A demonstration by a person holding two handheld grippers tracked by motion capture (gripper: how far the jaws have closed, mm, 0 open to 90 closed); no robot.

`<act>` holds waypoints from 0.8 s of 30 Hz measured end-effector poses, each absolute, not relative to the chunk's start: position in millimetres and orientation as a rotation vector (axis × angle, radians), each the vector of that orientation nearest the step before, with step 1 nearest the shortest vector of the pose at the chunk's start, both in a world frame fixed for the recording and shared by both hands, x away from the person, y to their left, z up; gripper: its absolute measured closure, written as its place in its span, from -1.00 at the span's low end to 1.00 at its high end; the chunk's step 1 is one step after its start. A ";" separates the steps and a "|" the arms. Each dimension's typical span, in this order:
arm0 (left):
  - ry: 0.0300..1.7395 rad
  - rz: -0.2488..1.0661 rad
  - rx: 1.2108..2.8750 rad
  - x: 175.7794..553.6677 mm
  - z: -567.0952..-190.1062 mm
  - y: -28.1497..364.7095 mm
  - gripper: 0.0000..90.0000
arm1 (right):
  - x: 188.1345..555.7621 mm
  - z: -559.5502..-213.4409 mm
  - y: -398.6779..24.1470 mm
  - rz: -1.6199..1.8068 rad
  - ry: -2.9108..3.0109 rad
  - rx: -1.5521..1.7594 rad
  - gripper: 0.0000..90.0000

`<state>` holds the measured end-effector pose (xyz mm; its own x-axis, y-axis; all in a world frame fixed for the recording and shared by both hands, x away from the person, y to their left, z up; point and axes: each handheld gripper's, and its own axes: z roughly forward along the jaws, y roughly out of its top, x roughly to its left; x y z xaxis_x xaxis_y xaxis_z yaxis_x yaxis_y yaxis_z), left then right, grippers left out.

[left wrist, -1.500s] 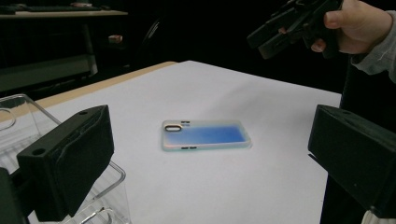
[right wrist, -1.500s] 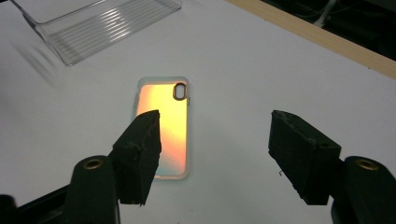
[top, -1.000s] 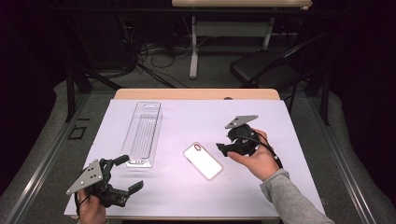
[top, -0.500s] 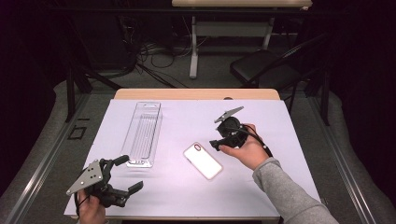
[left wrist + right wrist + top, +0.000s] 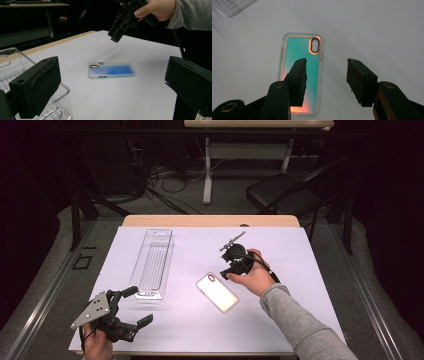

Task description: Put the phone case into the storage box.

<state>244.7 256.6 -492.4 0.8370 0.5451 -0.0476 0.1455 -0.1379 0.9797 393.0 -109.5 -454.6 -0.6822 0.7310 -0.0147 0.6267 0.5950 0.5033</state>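
right gripper (image 5: 325, 82) half-wide, jaws just been closing, nothing gripped | we moved over the phone case (image 5: 300, 72) (still flat on worktop (image 5: 300, 260)) | pickup likely next

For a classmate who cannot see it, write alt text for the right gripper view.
Two black fingers of the right gripper stand apart above a phone case lying flat on a white table, touching nothing. The case glows teal and orange, its camera cutout at the far end. A clear plastic package shows in the upper left corner.

Iridescent phone case (image 5: 217, 291) flat on white tabletop (image 5: 300, 260)
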 end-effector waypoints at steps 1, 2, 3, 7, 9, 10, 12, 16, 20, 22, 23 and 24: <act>0.541 0.375 1.700 244.7 -492.4 256.8 -0.99 | 395.9 -458.1 -107.5 0.671 2.622 1.133 0.09; 0.542 0.375 1.699 244.7 -492.4 256.9 -0.99 | 395.9 -458.1 -107.5 0.671 2.622 1.133 0.09; 0.542 0.376 1.699 244.7 -492.4 256.9 -0.99 | 396.8 -460.0 -106.1 0.663 2.625 1.145 0.08; 0.545 0.378 1.698 244.8 -492.6 257.0 -0.99 | 401.9 -467.7 -100.8 0.635 2.647 1.155 0.06; 0.546 0.377 1.697 244.9 -492.7 257.1 -0.99 | 402.9 -469.6 -99.8 0.633 2.652 1.166 0.06; 0.546 0.377 1.697 244.9 -492.8 257.0 -0.99 | 402.9 -470.7 -98.8 0.632 2.656 1.193 0.07; 0.542 0.373 1.696 245.2 -493.0 257.1 -0.99 | 405.4 -473.9 -97.8 0.616 2.673 1.188 0.09; 0.544 0.374 1.696 245.1 -493.0 257.3 -0.99 | 407.5 -478.7 -95.3 0.590 2.677 1.216 0.13; 0.545 0.373 1.696 245.3 -493.3 257.4 -0.99 | 409.7 -482.7 -94.1 0.565 2.677 1.232 0.20; 0.546 0.374 1.695 245.4 -493.3 257.4 -0.99 | 409.7 -484.7 -93.2 0.563 2.673 1.254 0.25; 0.545 0.371 1.702 245.5 -493.1 257.9 -0.99 | 411.2 -485.7 -93.9 0.567 2.679 1.226 0.26; 0.546 0.373 1.699 245.5 -493.2 257.8 -0.99 | 411.6 -485.9 -93.8 0.547 2.686 1.244 0.27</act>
